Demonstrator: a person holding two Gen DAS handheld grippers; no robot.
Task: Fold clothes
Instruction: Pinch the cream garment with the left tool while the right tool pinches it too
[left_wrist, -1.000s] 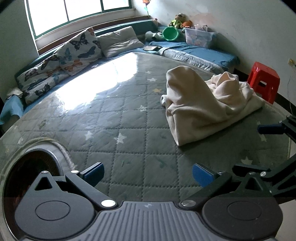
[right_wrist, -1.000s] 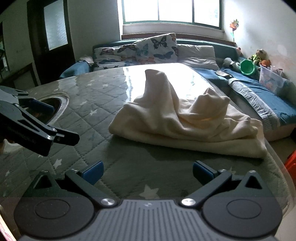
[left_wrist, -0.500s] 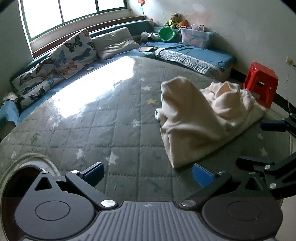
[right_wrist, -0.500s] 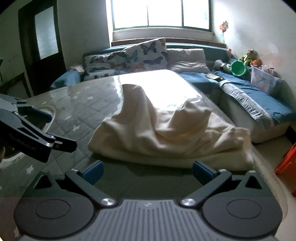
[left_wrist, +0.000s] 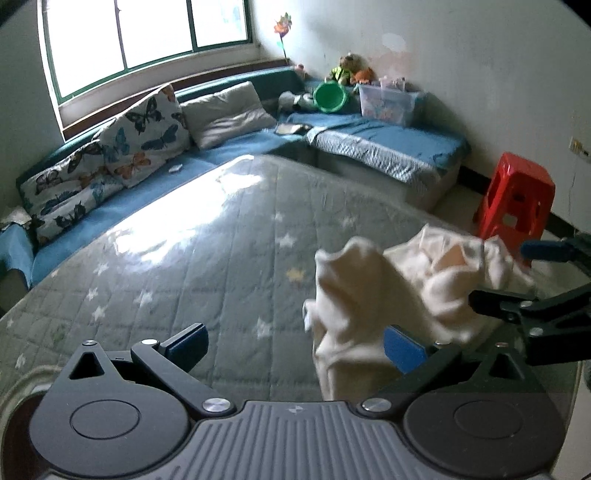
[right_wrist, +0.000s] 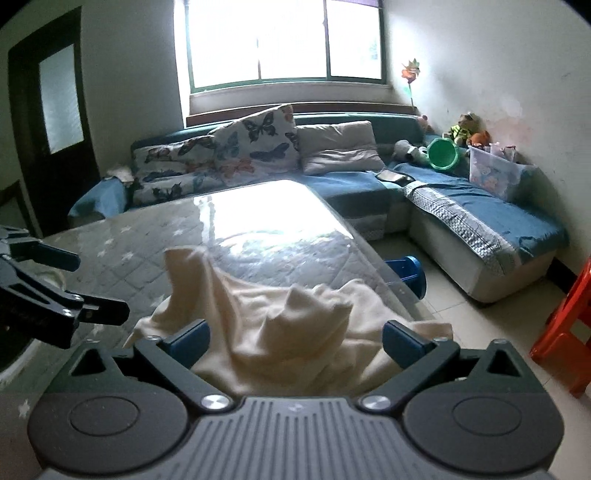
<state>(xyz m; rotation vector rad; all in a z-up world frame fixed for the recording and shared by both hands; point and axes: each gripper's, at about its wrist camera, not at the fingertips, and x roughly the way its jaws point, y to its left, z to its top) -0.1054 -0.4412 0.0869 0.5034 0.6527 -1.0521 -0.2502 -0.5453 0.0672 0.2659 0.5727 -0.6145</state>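
A crumpled cream garment lies in a heap on the grey star-quilted table; it also shows in the right wrist view. My left gripper is open, and the garment's near edge lies just inside its right finger. My right gripper is open, with the near part of the heap between its fingers. The right gripper also shows at the right of the left wrist view, and the left gripper at the left of the right wrist view.
The table's right edge runs close to the garment. A red stool stands on the floor beyond it, and a blue object sits under that edge. A blue sofa with cushions lines the walls.
Both grippers have moved in toward the garment, which now sits between the right gripper's fingers and at the left gripper's right finger. Both stay open.
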